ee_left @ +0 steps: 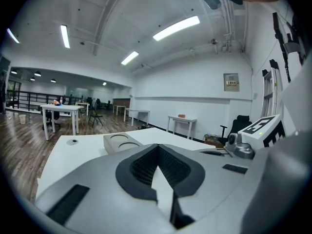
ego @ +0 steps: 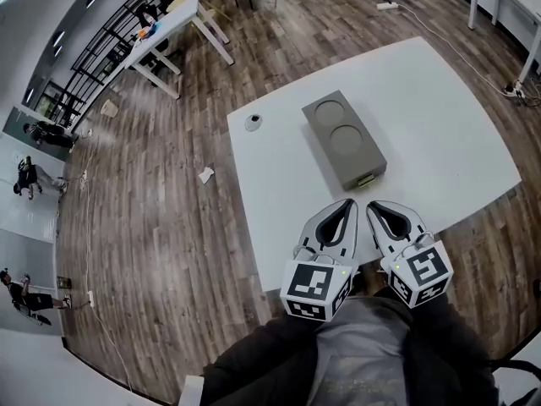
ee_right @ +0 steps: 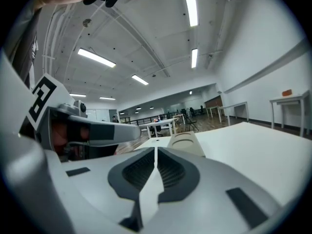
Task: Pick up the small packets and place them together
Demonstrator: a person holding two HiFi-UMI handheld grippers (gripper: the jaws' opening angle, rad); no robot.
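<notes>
1. Your tabletop [ego: 439, 117] is white, smooth and matt.
2. The box [ego: 342, 138] is matt grey with an even surface that looks like plastic.
3. The floor [ego: 152, 210] is brown wood plank with a faint sheen.
4. Your left gripper [ee_left: 157, 146] and right gripper [ee_right: 155, 150] have smooth, matt, light-grey plastic shells. Their fingers [ee_left: 139, 167] are lined in black, ribbed and rubbery-looking.
5. Your sleeves [ego: 254, 362] are dark cloth.

White table [ego: 439, 117]: stood at centre-right of the frame. On it lay a grey oblong box [ego: 344, 139] with two round recesses, mid-table, and a small round object [ego: 253, 123] near its upper-left corner.
</notes>
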